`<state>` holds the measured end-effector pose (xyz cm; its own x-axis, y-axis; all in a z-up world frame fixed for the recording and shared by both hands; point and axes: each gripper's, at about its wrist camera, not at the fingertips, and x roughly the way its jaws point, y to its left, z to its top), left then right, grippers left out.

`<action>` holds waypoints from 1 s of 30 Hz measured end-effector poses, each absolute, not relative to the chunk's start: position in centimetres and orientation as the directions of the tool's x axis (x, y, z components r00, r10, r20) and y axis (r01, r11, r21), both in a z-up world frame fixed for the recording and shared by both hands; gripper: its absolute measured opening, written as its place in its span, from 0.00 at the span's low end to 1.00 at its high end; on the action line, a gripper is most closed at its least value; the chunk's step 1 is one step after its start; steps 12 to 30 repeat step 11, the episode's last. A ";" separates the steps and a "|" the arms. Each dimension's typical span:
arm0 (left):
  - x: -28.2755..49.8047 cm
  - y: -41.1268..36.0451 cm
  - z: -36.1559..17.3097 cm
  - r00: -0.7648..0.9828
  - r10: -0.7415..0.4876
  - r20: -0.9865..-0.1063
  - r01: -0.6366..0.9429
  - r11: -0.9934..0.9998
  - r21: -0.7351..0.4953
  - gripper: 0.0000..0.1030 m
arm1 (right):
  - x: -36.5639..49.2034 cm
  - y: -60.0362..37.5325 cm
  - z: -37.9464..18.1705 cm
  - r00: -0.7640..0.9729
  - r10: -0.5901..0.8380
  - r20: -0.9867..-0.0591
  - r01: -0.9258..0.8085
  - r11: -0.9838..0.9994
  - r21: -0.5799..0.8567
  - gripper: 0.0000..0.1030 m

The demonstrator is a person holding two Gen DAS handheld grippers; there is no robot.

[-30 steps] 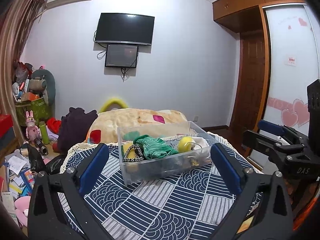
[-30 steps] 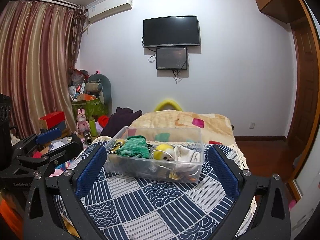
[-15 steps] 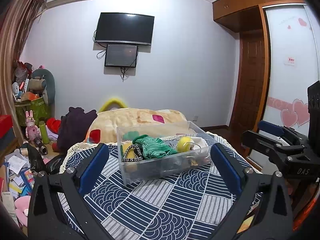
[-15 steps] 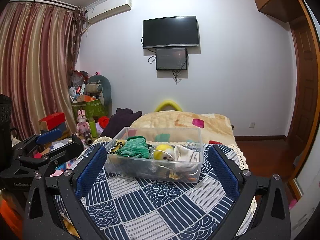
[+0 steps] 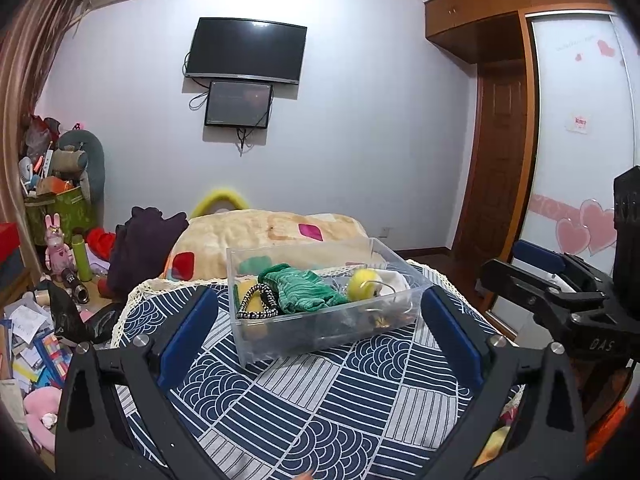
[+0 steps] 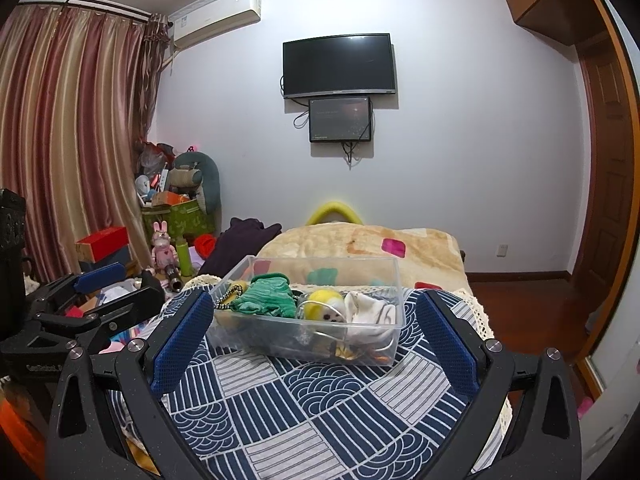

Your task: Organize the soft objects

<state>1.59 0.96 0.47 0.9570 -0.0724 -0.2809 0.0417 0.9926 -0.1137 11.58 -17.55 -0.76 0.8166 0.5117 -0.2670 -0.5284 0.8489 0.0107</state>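
A clear plastic bin (image 5: 320, 330) (image 6: 276, 342) sits on a blue patterned cloth (image 5: 320, 400) (image 6: 320, 400). It holds a green knitted cloth (image 5: 304, 288) (image 6: 266, 300), a yellow plush toy (image 5: 364, 284) (image 6: 324, 306), a white cloth (image 6: 368, 314) and a black-and-white beaded cord (image 5: 256, 306). My left gripper (image 5: 320, 324) is open and empty, back from the bin's near side. My right gripper (image 6: 316, 330) is open and empty, also short of the bin. Each gripper shows at the edge of the other's view.
A beige blanket (image 5: 260, 236) and a dark garment (image 5: 144, 240) lie behind the bin. Cluttered toys, boxes and papers (image 5: 40, 280) fill the floor at left. A wooden door and wardrobe (image 5: 504, 160) stand at right. A curtain (image 6: 60, 140) hangs at left.
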 end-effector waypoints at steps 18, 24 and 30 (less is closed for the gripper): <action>1.4 0.5 0.7 0.957 -0.069 -0.283 0.041 0.994 -0.103 1.00 | 11.5 -17.4 -0.7 0.816 0.513 -0.267 -0.530 0.848 0.012 0.98; 1.4 0.5 0.7 0.957 -0.069 -0.283 0.041 0.994 -0.103 1.00 | 11.5 -17.4 -0.7 0.816 0.513 -0.267 -0.530 0.848 0.012 0.98; 1.4 0.5 0.7 0.957 -0.069 -0.283 0.041 0.994 -0.103 1.00 | 11.5 -17.4 -0.7 0.816 0.513 -0.267 -0.530 0.848 0.012 0.98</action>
